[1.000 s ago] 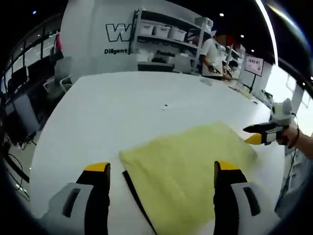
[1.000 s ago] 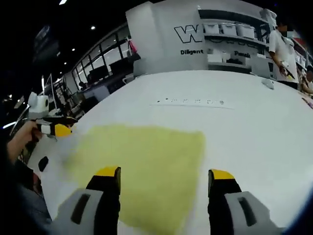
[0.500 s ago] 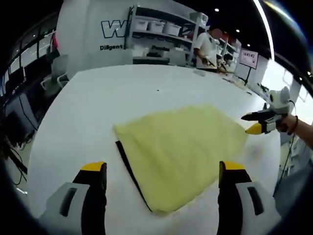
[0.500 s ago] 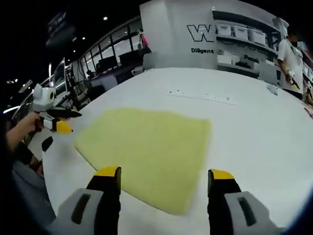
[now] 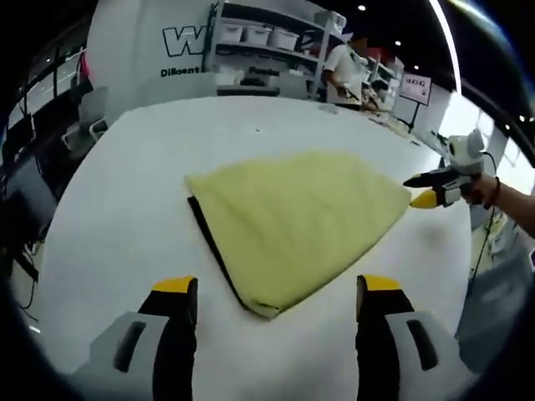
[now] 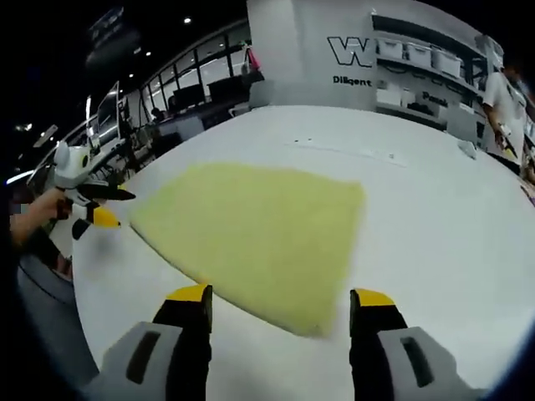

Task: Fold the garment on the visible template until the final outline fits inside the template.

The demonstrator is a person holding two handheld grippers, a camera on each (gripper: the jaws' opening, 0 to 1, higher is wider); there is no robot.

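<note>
A yellow garment [image 5: 297,213] lies folded flat on the white table [image 5: 125,209]. A black strip of the template [image 5: 211,244] shows along the garment's left edge. My left gripper [image 5: 277,288] hangs open just short of the garment's near corner, with nothing between its jaws. In the right gripper view the garment [image 6: 259,221] spreads ahead of my open right gripper [image 6: 282,296], whose jaws are also bare. The right gripper [image 5: 428,189], held by a hand [image 5: 501,199], hovers by the garment's right corner. The left gripper [image 6: 94,203] sits off the garment's left corner, beside a black bit of template [image 6: 79,228].
Shelves with white bins [image 5: 267,38] and a standing person [image 5: 344,71] are beyond the table's far edge. A row of small marks [image 6: 343,150] crosses the table behind the garment. Chairs and desks [image 5: 33,159] stand to the left of the table.
Both grippers have drawn back from the garment, which before lay between each pair of jaws and now lies ahead of them. The garment itself stays flat in place.
</note>
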